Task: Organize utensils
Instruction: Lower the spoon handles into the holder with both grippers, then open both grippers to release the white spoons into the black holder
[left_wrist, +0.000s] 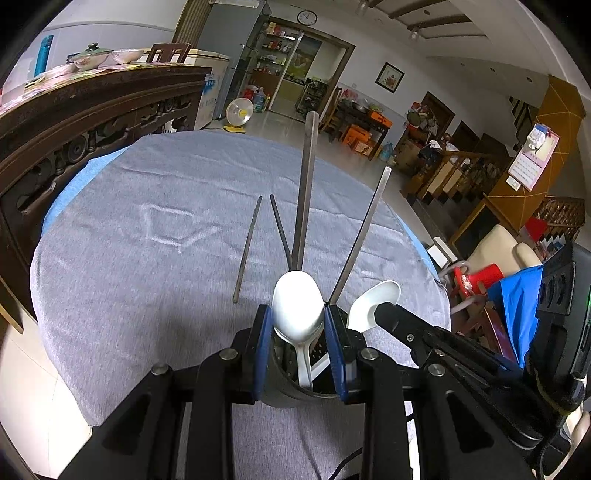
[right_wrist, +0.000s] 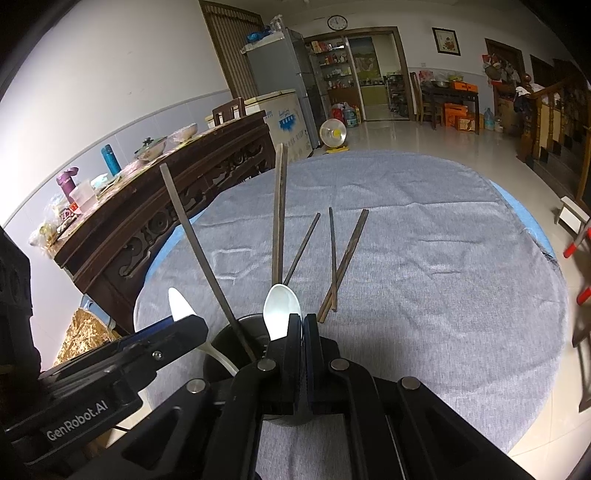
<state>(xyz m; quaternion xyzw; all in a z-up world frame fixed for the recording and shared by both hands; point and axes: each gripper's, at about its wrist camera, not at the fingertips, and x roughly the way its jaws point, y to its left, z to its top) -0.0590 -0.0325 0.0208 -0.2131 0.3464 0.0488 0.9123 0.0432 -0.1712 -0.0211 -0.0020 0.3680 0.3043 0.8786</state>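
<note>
Low in the frame the left gripper (left_wrist: 298, 317), jaws part-spread, is bracketing a spoon (left_wrist: 297, 306) in the holder (left_wrist: 295, 384), the right gripper (right_wrist: 303, 325) is sitting closed, and stiff, light chopsticks (right_wrist: 345, 258) are awaiting a mid-shaft pinch.

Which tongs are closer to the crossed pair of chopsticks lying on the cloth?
Right. The right tongs sit just short of the near ends of the crossed chopsticks. The left tongs are on the other side of the holder, farther away.
</note>
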